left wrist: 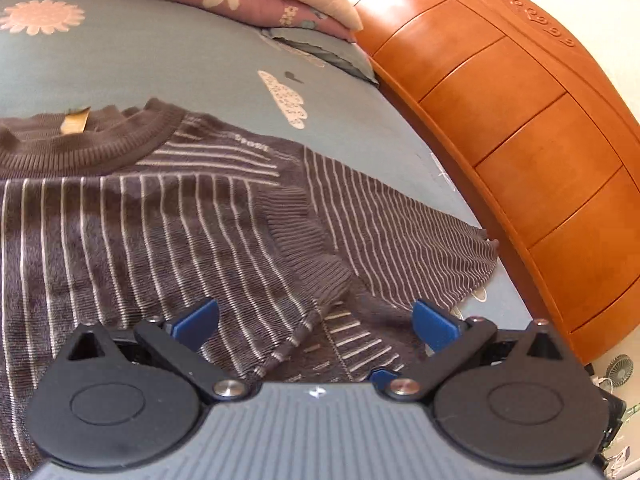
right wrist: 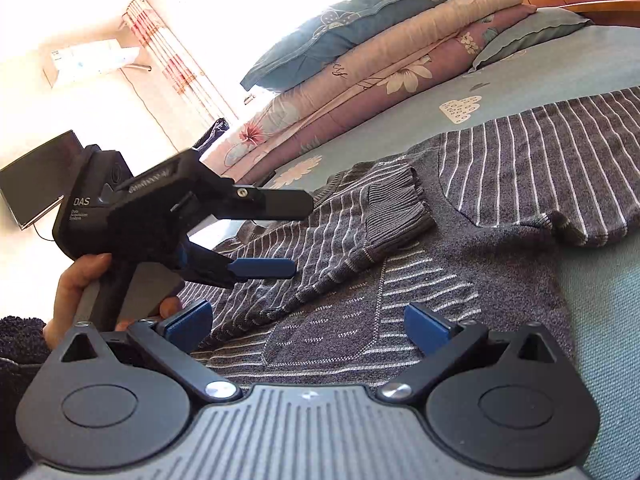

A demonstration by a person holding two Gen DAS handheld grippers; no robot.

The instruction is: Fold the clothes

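Observation:
A grey-brown sweater (left wrist: 120, 232) with thin white stripes lies flat on the blue-green bed sheet (left wrist: 180, 76), collar (left wrist: 100, 148) toward the far side. One sleeve is folded across the body, its ribbed cuff (left wrist: 304, 248) lying on the chest. The other sleeve (left wrist: 400, 232) spreads out toward the headboard. My left gripper (left wrist: 316, 320) hovers open just above the folded sleeve, with nothing between its blue pads. In the right wrist view the sweater (right wrist: 400, 280) fills the middle. My right gripper (right wrist: 310, 322) is open over its lower body. The left gripper (right wrist: 303, 236) shows there, open, held by a hand (right wrist: 76, 276).
Folded quilts and pillows (right wrist: 380, 60) are stacked at the far end of the bed. An orange wooden headboard (left wrist: 520, 140) runs along the right. A wall air conditioner (right wrist: 92, 60), a curtain (right wrist: 176, 48) and a dark screen (right wrist: 32, 184) stand beyond the bed. A small fan (left wrist: 619, 370) sits on the floor.

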